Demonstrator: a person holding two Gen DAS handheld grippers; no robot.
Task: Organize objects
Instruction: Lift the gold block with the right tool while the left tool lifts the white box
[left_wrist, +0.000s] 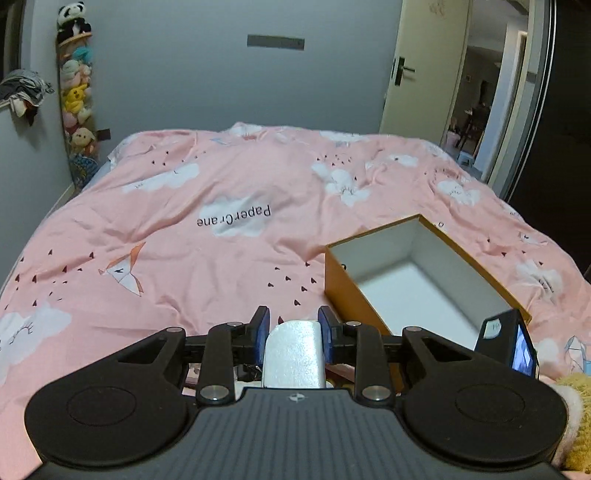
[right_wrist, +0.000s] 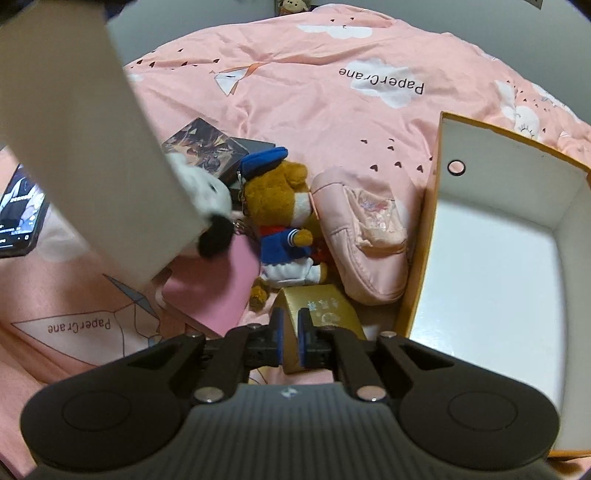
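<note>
My left gripper (left_wrist: 293, 325) is shut on a white box (left_wrist: 293, 354) and holds it above the bed; the same box fills the upper left of the right wrist view (right_wrist: 81, 155). My right gripper (right_wrist: 291, 325) is shut on the edge of a gold box (right_wrist: 325, 314) lying on the bed. An open orange box (right_wrist: 436, 206) with a white, empty inside stands right of it, also in the left wrist view (left_wrist: 351, 291). A brown bear in a blue sailor suit (right_wrist: 284, 218), a pink pouch (right_wrist: 365, 240), a pink card (right_wrist: 218, 291) and a black-and-white plush (right_wrist: 207, 199) lie left of the orange box.
A pink bedspread (left_wrist: 221, 177) covers the bed. A dark picture-printed box (right_wrist: 207, 146) lies behind the bear. A lit phone (right_wrist: 18, 214) lies at the left edge. A shelf of plush toys (left_wrist: 75, 96) stands at the far wall. An open door (left_wrist: 424, 66) is at the right.
</note>
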